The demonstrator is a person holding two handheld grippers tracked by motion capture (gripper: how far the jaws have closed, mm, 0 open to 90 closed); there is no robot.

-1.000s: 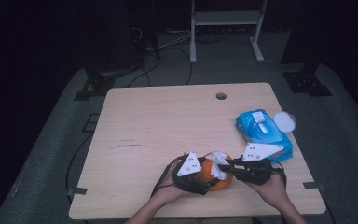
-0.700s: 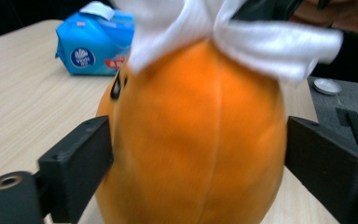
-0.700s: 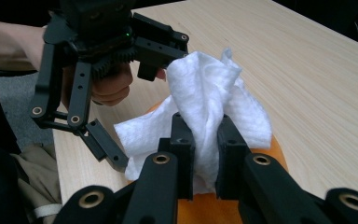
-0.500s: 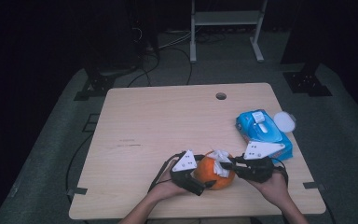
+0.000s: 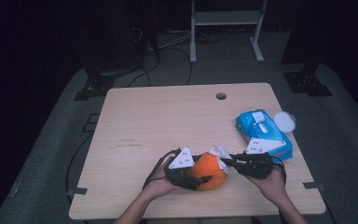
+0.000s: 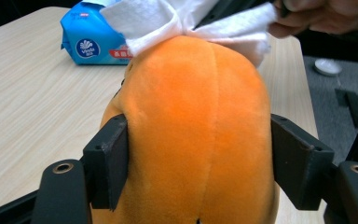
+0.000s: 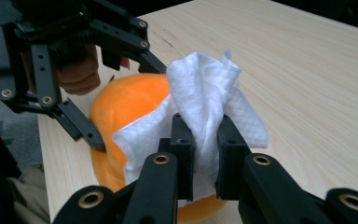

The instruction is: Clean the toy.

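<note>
two grippers (image 5: 214,171) round orange plush (image 5: 208,171)

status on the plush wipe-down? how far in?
Done: a tissue is out of the blue pack, pinched in the right gripper and lying against the orange plush toy. In hand: the left gripper has just been closing, its fingers at the toy's sides. Left: the wiping itself; the frames cannot tell how much is done.

light: table (image 5: 168,121) evenly lit from above, surroundings left in near darkness | shadows: soft, faint | glare: slight on the white tissue (image 6: 168,18) | focus: high view grainy; gripper views sharp centrally, softened at near edges
</note>
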